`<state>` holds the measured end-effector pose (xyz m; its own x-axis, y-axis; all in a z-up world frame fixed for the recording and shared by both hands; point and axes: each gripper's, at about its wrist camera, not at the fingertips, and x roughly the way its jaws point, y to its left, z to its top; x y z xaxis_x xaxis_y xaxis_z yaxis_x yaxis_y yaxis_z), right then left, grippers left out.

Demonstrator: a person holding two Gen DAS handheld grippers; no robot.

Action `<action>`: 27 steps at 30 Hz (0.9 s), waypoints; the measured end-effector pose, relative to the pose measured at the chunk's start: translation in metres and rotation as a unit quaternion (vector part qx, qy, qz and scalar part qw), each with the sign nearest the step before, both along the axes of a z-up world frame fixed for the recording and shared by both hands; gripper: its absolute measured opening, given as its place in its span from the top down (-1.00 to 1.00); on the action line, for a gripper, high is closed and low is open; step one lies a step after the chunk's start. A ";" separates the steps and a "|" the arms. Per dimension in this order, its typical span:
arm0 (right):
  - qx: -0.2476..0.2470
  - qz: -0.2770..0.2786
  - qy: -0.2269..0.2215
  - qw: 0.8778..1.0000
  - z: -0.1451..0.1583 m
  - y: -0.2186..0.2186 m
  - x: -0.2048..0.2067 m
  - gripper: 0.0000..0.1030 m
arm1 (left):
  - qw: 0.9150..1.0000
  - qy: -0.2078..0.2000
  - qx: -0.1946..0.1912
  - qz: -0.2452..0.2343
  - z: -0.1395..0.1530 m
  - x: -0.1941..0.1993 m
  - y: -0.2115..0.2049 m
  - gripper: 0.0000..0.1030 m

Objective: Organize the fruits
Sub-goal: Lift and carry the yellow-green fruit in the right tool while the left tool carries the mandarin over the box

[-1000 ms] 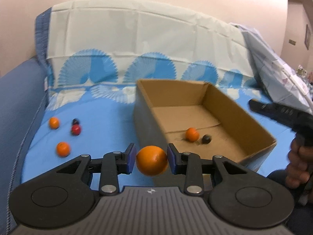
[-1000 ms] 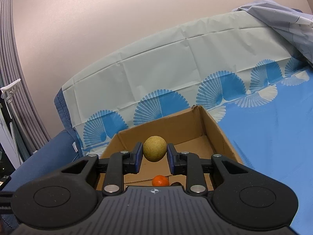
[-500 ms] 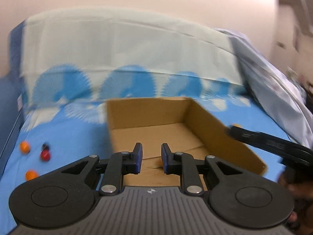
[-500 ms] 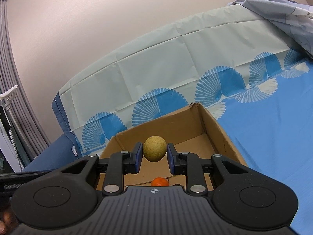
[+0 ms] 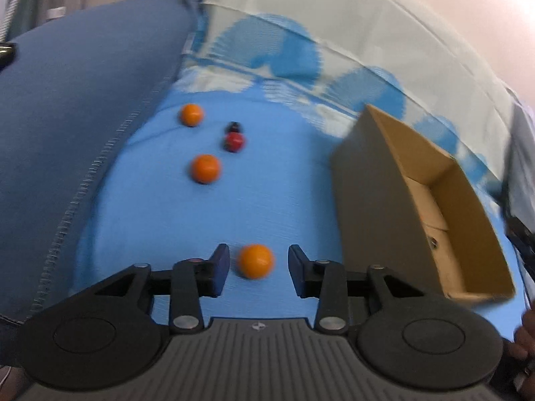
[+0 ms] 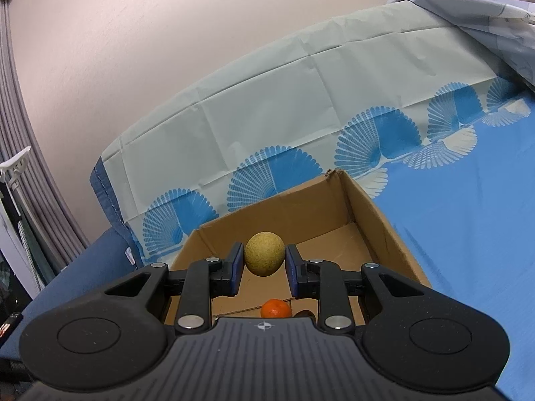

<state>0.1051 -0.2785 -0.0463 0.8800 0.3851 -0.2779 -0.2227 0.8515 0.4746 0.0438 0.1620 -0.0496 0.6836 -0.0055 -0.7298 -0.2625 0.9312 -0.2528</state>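
Oranges remain on the bedsheet: the left gripper (image 5: 258, 269), jaws opening, frames one orange (image 5: 255, 261) untouched; next, close. Right gripper (image 6: 261, 264) pinches a yellow fruit (image 6: 264, 253) above the box (image 6: 374, 214).

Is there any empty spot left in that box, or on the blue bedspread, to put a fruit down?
Yes. The cardboard box has bare floor toward its far corner; only a small orange lies near its front. On the bedspread, the stretch between the box and the scattered oranges is clear; it's crowded around the red fruit.
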 end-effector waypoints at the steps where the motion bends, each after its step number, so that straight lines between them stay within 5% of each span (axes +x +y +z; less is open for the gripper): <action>1: -0.003 0.001 0.000 1.000 0.000 0.001 0.000 0.46 | 1.000 0.008 0.013 0.000 0.001 0.004 0.004 0.18; 6: -0.006 0.001 -0.001 1.000 0.002 0.001 0.000 0.46 | 0.997 0.064 0.027 -0.040 -0.013 0.023 0.004 0.17; 12: -0.016 0.002 0.004 1.000 0.002 0.004 0.000 0.46 | 0.986 0.086 0.086 -0.110 -0.046 0.059 -0.042 -0.19; 15: -0.022 0.003 0.007 1.000 0.002 0.004 -0.001 0.46 | 0.979 0.094 0.133 -0.121 -0.061 0.066 -0.058 -0.10; 17: -0.024 0.002 0.009 1.000 0.002 0.003 -0.002 0.46 | 0.977 0.087 0.151 -0.120 -0.064 0.067 -0.062 0.16; 27: -0.086 0.002 0.047 0.995 0.003 0.017 0.004 0.46 | 0.992 0.015 0.107 -0.064 -0.038 0.051 -0.045 0.26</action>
<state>0.1094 -0.2619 -0.0429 0.8453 0.3278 -0.4218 -0.1876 0.9215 0.3401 0.0943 0.1167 -0.0873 0.6652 0.0668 -0.7437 -0.1439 0.9888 -0.0399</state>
